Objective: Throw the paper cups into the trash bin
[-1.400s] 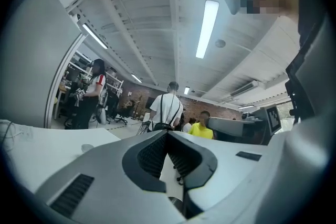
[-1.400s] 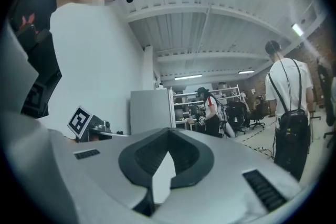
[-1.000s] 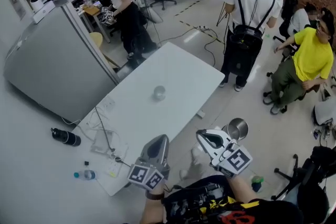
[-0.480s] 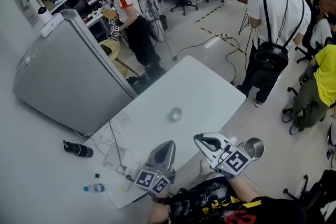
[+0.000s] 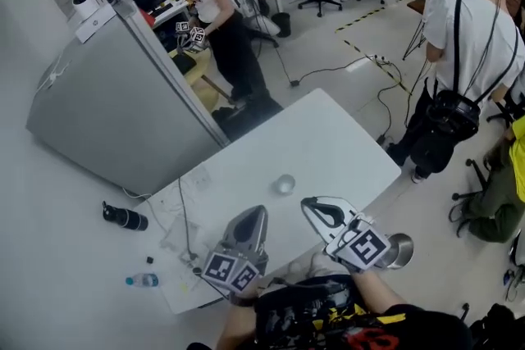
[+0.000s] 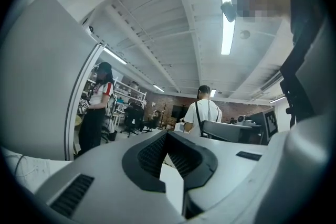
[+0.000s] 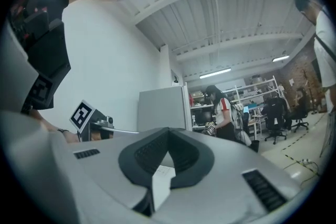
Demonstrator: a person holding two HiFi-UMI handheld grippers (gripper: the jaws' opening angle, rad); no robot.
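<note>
Standing upright on the white table [image 5: 336,145], a pale paper cup [image 5: 285,184]

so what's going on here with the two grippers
A person holds a gripper in each hand at the near edge of a white table. The left gripper and the right gripper are both shut and empty. One cup stands on the table just ahead of them, untouched. A metal trash bin sits on the floor at the person's right.

Single cup [image 5: 285,184]: pale, translucent-looking, upright, mouth up, near the middle of the white table [image 5: 328,135]. Trash bin [image 5: 400,252]: round, shiny metal, open-topped, on the floor beside the table's near edge, partly hidden.
</note>
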